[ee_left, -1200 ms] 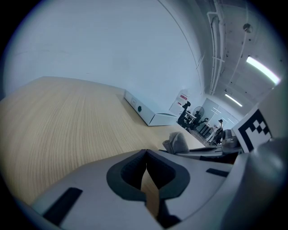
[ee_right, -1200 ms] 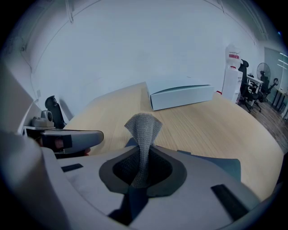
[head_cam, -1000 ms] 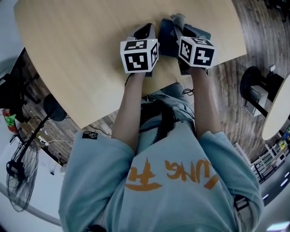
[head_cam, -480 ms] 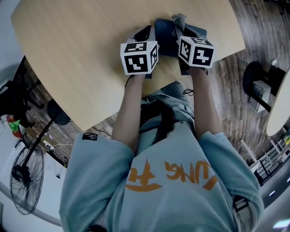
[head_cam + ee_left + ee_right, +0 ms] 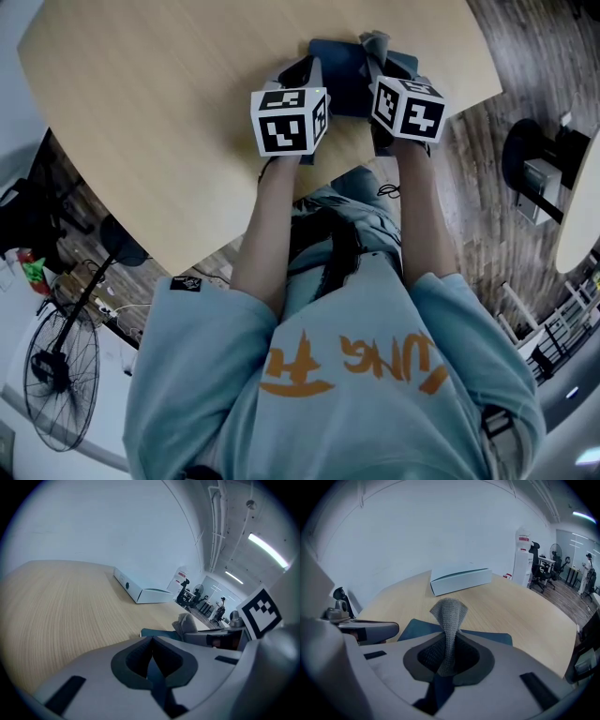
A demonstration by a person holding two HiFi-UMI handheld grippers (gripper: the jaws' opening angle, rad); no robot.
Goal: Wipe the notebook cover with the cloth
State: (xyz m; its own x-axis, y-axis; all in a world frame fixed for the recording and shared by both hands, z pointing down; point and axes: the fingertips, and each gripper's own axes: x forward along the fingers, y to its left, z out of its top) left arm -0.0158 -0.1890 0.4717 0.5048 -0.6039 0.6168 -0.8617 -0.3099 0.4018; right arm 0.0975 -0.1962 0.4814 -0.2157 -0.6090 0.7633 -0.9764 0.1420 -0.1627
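Note:
A dark blue notebook [image 5: 342,70] lies flat on the wooden table [image 5: 169,112], near its front edge. My right gripper [image 5: 380,58] is over the notebook's right part, shut on a grey knitted cloth [image 5: 372,42] that sticks up out of the jaws. In the right gripper view the cloth [image 5: 449,618] rises from the right gripper [image 5: 449,641], with the notebook [image 5: 490,638] just beyond. My left gripper [image 5: 302,69] sits at the notebook's left edge. Its jaws [image 5: 151,641] are shut with nothing between them, and the notebook [image 5: 157,633] and cloth [image 5: 187,623] lie just ahead.
A flat white box [image 5: 459,581] lies farther back on the table, also seen as the white box [image 5: 138,590] in the left gripper view. The table's edge runs just below the grippers, with the person's lap beneath. A fan [image 5: 56,366] and office chairs stand on the floor.
Both grippers keep almost the same places over the notebook. The view has shifted slightly, and a bit more of the notebook's far left corner shows now.

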